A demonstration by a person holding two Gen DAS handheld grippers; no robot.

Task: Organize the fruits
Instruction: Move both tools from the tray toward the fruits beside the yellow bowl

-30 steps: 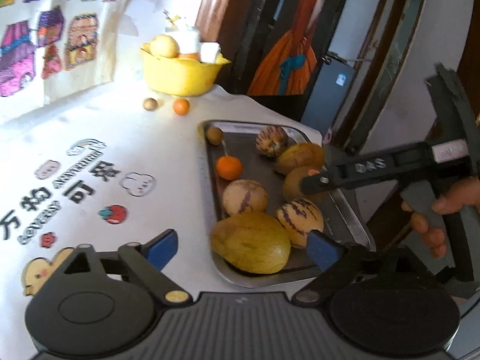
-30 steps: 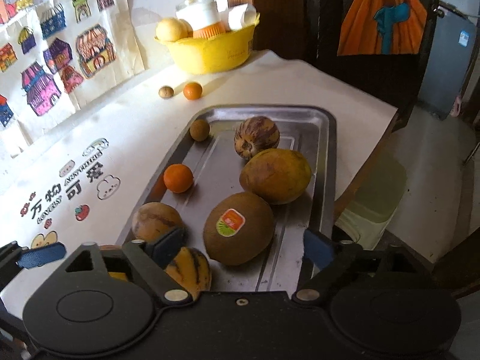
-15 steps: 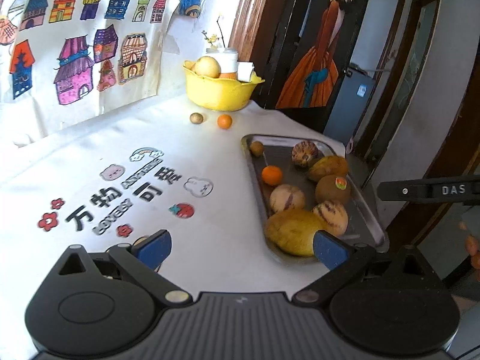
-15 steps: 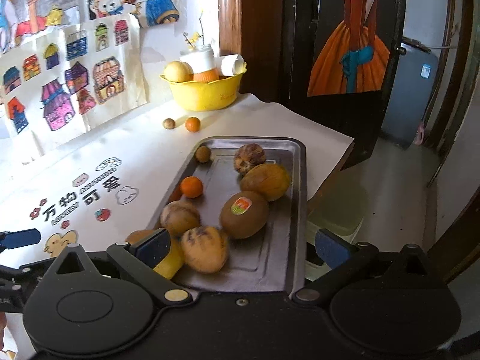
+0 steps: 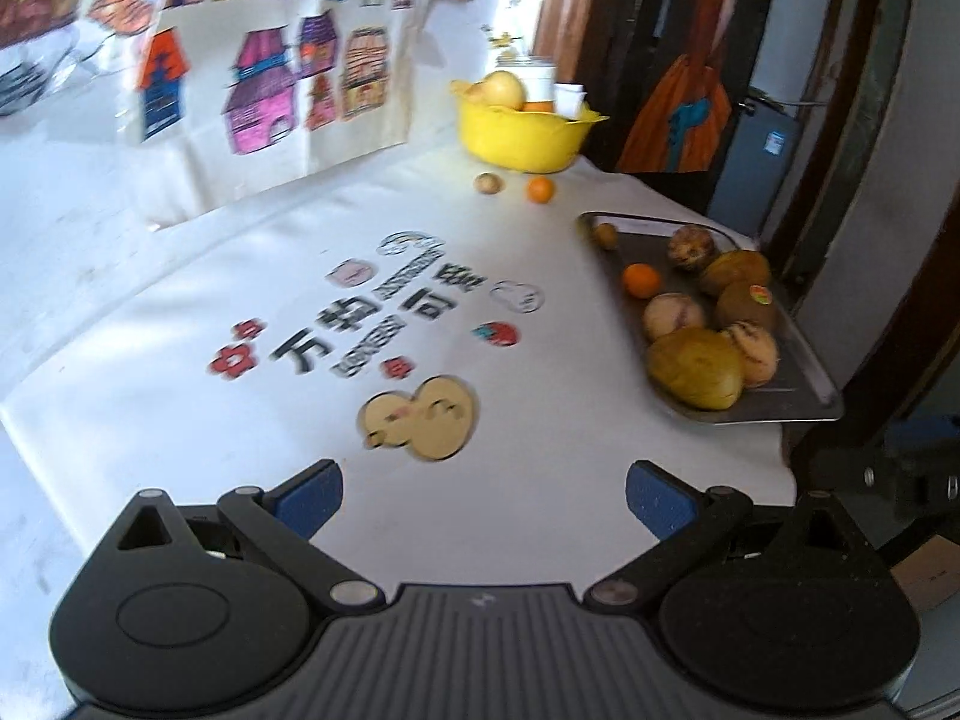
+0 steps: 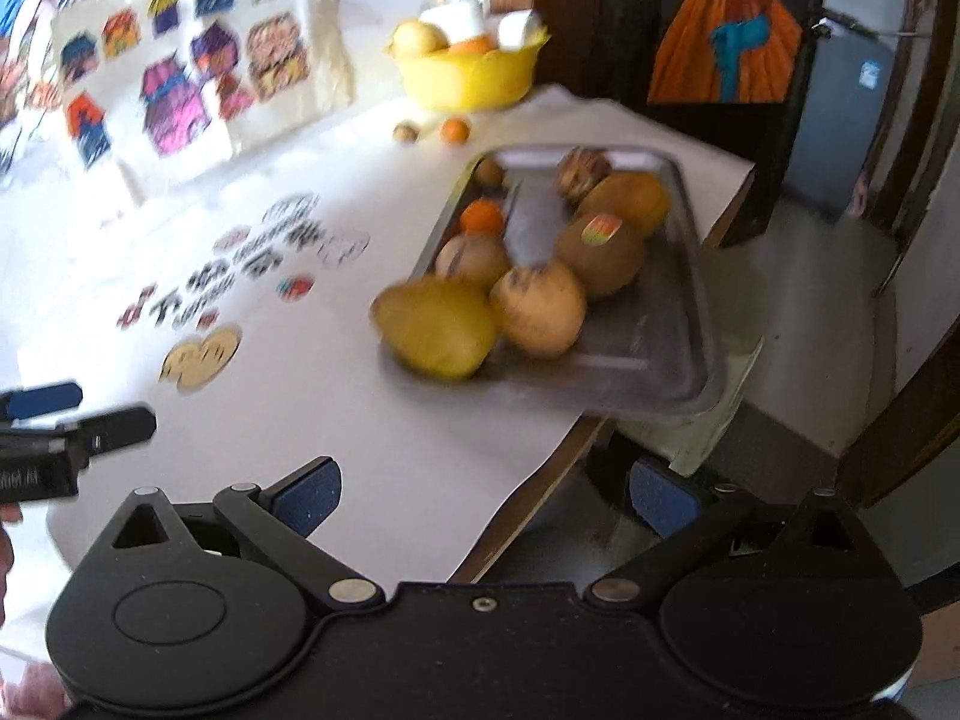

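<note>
A steel tray (image 5: 804, 378) (image 6: 684, 324) sits at the table's right edge and holds several fruits: a big yellow-green mango (image 5: 693, 369) (image 6: 435, 324) at its near end, striped melons (image 6: 537, 306), a brown fruit with a sticker (image 5: 747, 303) (image 6: 600, 249) and a small orange (image 5: 641, 279) (image 6: 482, 217). My left gripper (image 5: 483, 495) stands open over the white cloth, well short of the tray. My right gripper (image 6: 483, 495) hangs open over the table's near right edge, nothing between its fingers. The left gripper's arm (image 6: 66, 438) shows at the far left of the right wrist view.
A yellow bowl (image 5: 519, 135) (image 6: 471, 72) with fruit and cups stands at the back by the wall. A small brown fruit (image 5: 487, 183) and an orange (image 5: 540, 189) lie loose in front of it. The printed tablecloth (image 5: 384, 312) covers the table; floor drops off right of the tray.
Both grippers have pulled back from the tray, which now sits farther away in both views. The right gripper no longer reaches over the fruits. Both pairs of jaws stand slightly wider.
</note>
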